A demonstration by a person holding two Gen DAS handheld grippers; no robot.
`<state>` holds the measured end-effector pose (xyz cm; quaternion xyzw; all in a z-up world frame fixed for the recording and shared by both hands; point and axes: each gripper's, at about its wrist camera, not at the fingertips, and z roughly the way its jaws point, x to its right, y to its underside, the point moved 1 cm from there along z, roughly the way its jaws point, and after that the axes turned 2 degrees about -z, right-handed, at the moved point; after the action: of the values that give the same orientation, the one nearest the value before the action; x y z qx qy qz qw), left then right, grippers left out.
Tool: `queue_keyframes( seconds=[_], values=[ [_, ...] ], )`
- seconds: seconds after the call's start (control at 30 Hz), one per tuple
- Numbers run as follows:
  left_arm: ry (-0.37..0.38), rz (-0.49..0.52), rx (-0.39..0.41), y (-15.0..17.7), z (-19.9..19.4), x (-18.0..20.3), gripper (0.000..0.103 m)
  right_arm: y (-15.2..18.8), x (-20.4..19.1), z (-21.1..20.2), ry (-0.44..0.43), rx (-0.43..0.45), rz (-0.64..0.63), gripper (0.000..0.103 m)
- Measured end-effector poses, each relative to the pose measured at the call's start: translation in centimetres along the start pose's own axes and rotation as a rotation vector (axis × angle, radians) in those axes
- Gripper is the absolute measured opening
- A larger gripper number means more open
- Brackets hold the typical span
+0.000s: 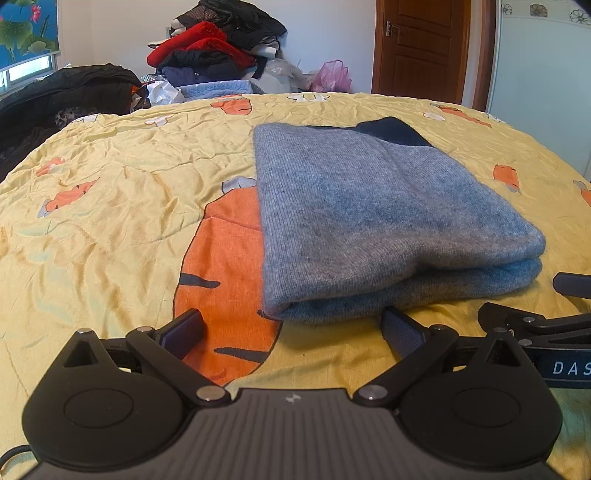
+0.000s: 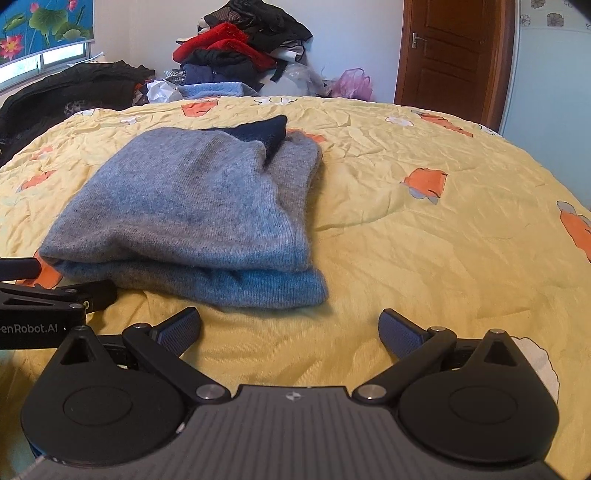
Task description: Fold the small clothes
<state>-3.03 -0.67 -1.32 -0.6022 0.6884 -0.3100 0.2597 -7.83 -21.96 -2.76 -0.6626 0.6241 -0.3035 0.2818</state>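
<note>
Left gripper [image 1: 291,328] is sitting spread wide, gripping nothing, low over the yellow bedspread [image 1: 110,206] with its orange carrot print. Folded grey-blue sweater [image 1: 369,221] is lying just ahead of it, toward its right finger; a dark navy part is poking out at the far end. Right gripper [image 2: 290,328] is also hanging released and empty, with the sweater ahead on its left. Writing: "DAS", cut off at the frame edge, on the right gripper's body in the left view; "enRobot.AI", also cut, on the left gripper's body in the right view. Behind the bed: dark bedding, clothes pile [image 2: 240,48] with red items, pink bag [image 2: 351,83], brown door [image 2: 454,55], lotus blind [image 1: 26,29] top left.
</note>
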Motion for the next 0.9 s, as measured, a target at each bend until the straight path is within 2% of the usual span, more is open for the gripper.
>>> queue_keyframes(
  seconds=[0.47, 0.63, 0.9],
  values=[
    [0.004, -0.005, -0.001, 0.0, 0.0, -0.1, 0.103, 0.1, 0.2, -0.1, -0.001, -0.001, 0.008, 0.103],
    [-0.017, -0.023, -0.001, 0.2, -0.1, 0.1, 0.103, -0.2, 0.0, -0.1, 0.019, -0.016, 0.036, 0.103],
    [-0.038, -0.043, -0.066, -0.8, 0.3, 0.2, 0.103, -0.5, -0.2, 0.2, 0.036, -0.033, 0.045, 0.103]
  ],
)
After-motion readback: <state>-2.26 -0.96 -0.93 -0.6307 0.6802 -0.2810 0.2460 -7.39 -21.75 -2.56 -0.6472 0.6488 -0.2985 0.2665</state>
